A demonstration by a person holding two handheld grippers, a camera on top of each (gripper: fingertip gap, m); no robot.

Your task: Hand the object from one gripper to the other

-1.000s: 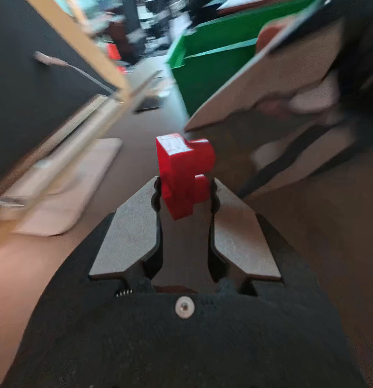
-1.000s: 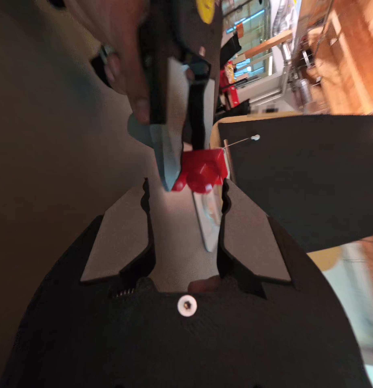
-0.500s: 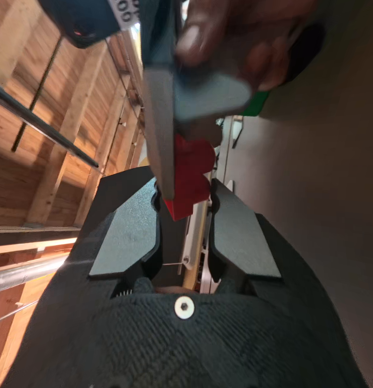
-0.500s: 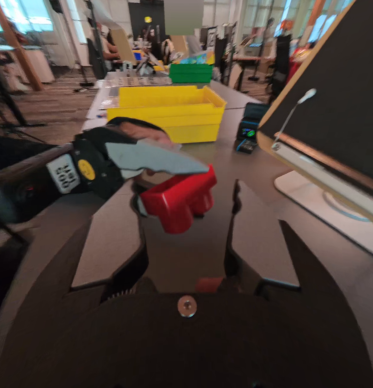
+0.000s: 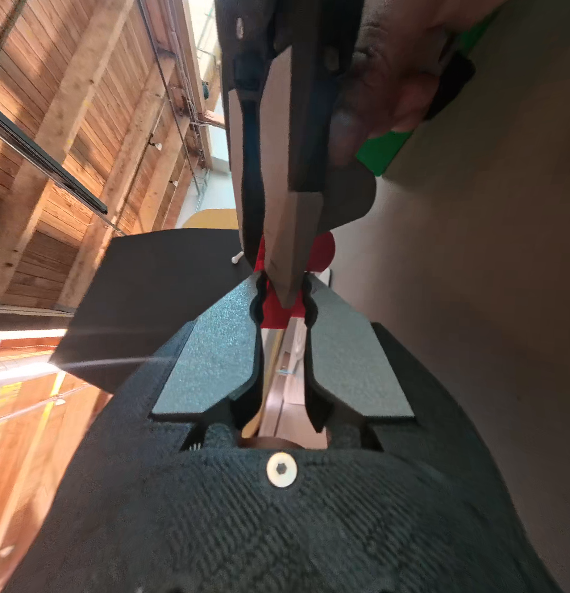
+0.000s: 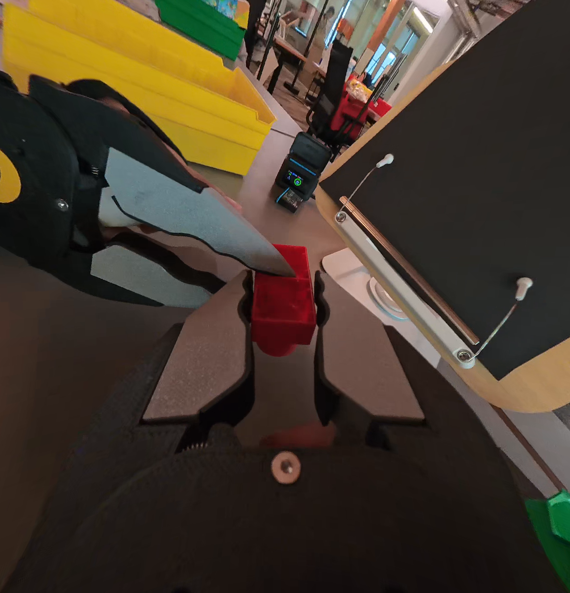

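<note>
Red plastic fills the gap between two tools at once: a small red block (image 6: 282, 308), open-topped like a tiny bin with rounded studs on its underside, sits clamped between the fingertips of the right tool (image 6: 283, 300), whose jaws stand narrowed to the block's width and press its two side walls. In the right wrist view, the block lies straight ahead of that tool, its long axis running away along the fingers, open face up. Just beyond, the left tool (image 6: 277, 272) comes in from the left, one grey finger lying across the block's top rim; its lower finger is hidden behind the right tool's tip.

Seen from the left wrist view, the left tool (image 5: 283, 296) is closed to a narrow gap on the near end of the red block (image 5: 272, 313), while the right tool (image 5: 278, 276) reaches down from above, a hand (image 5: 392, 80) wrapped around its body, its pointed finger crossing in front of the block. Both tools thus appear to grip the same piece, well clear of the brown counter (image 6: 261, 199). The handover seems to turn on which grip lets go first; nothing here settles the direction of transfer.

Farther back on the counter stand a small black device with a lit screen (image 6: 298, 175), a black board on a pale stand (image 6: 469, 167), and stacked yellow bins (image 6: 142, 83).
</note>
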